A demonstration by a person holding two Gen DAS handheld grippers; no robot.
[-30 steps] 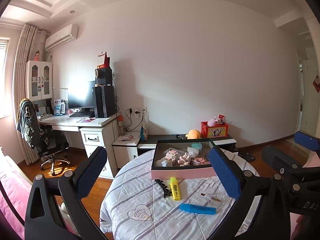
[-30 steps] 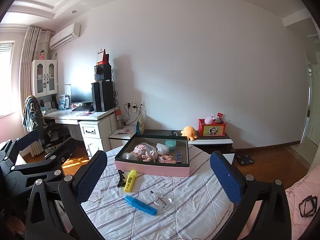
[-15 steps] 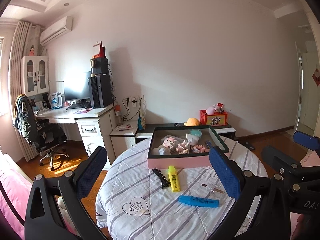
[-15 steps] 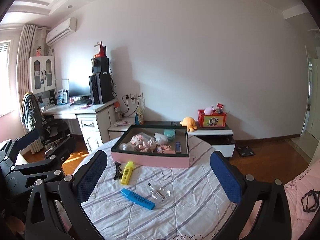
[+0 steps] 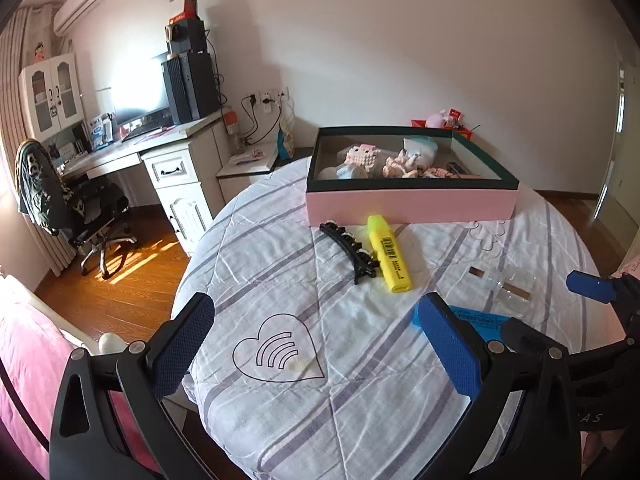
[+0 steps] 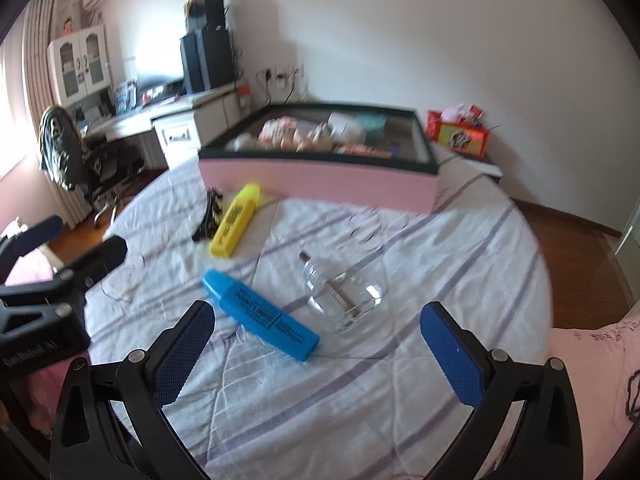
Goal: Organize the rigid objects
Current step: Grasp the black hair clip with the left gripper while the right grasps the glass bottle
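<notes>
A pink box (image 5: 412, 202) (image 6: 320, 180) with a dark rim holds several small toys at the back of the round table. In front of it lie a yellow highlighter (image 5: 389, 254) (image 6: 235, 220), a black hair clip (image 5: 351, 251) (image 6: 208, 216), a blue highlighter (image 6: 260, 314) (image 5: 476, 320) and a clear glass bottle (image 6: 342, 294) (image 5: 508, 288). My left gripper (image 5: 320, 344) is open and empty above the heart print. My right gripper (image 6: 316, 350) is open and empty, just short of the blue highlighter and the bottle.
The table wears a white striped cloth (image 5: 288, 280) with its edge close on the left. A white desk (image 5: 160, 152) and an office chair (image 5: 68, 204) stand at the left. A red toy box (image 6: 460, 134) sits behind the table. Pink bedding (image 6: 592, 360) lies at the right.
Both grippers have tilted down and moved in toward the table. The items in front of the box now look much nearer. Both stay open.
</notes>
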